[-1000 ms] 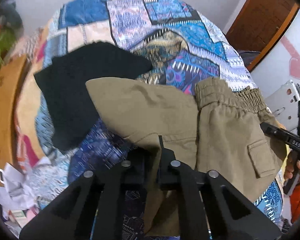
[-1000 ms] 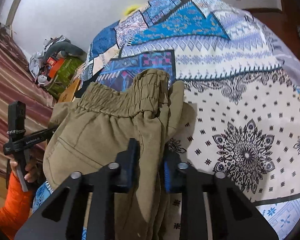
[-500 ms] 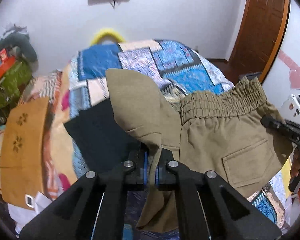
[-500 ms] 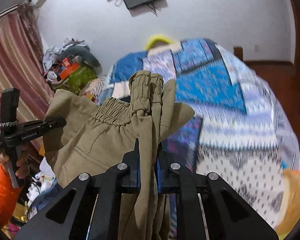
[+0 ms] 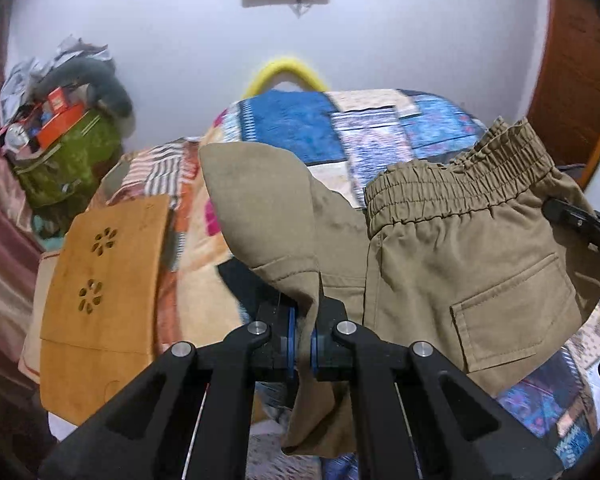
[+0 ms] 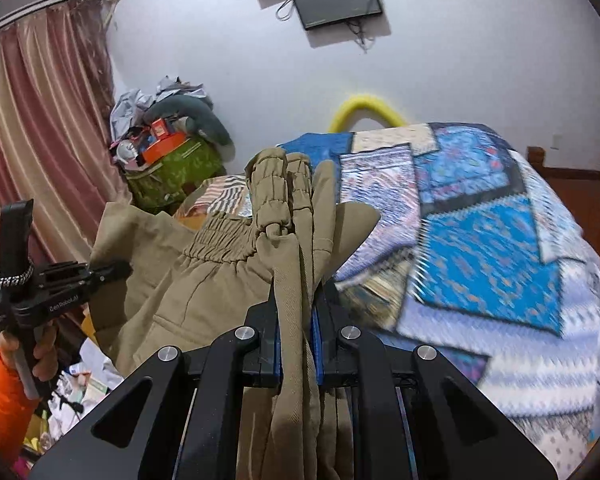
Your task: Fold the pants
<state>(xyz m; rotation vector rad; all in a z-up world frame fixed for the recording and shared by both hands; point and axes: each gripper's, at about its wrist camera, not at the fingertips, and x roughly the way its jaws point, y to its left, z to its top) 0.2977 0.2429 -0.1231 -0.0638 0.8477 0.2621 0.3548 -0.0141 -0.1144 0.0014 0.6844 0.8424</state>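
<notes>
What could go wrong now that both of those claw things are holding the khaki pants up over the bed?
The left gripper pinches only a thin fold of the pants, so the cloth might slip out and drop. The right gripper clamps a thick bunch of the waistband; layers could shift and spoil the fold. A black garment lies on the bedspread below, so the pants may land on it and wrinkle.

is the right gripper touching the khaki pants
Touching: the right wrist view shows the right gripper shut on the bunched khaki pants, fabric pinched between its pads.
</notes>
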